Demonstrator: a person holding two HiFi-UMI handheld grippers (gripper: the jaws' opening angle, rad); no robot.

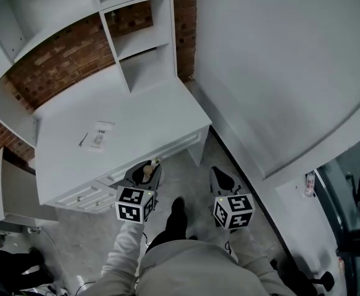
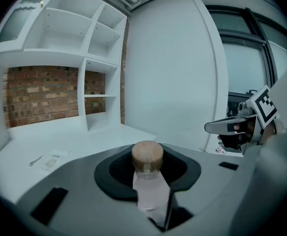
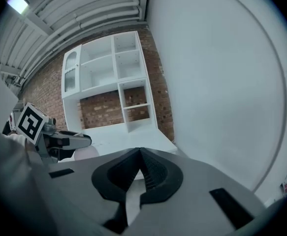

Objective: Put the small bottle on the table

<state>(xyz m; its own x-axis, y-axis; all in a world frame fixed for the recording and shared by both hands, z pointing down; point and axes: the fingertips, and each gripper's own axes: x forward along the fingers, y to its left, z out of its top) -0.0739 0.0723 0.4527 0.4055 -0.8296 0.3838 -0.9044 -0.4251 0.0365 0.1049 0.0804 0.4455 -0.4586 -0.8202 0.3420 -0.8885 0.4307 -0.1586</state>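
The small clear bottle [image 2: 150, 188] with a cork stopper [image 2: 147, 156] stands upright between the jaws of my left gripper [image 2: 148, 147], which is shut on it. In the head view that gripper [image 1: 146, 168] hangs just off the front edge of the white table [image 1: 136, 119], over the floor, with the bottle [image 1: 147, 174] showing between its jaws. My right gripper [image 3: 141, 154] is shut with nothing in it. It hovers to the right of the left one [image 1: 220, 179], also over the floor and short of the table.
A small flat packet [image 1: 99, 134] lies on the table top. White open shelves [image 1: 139, 36] stand at the table's back against a brick wall. Drawers [image 1: 84, 196] run along the front. A large white curved panel [image 1: 278, 66] fills the right side.
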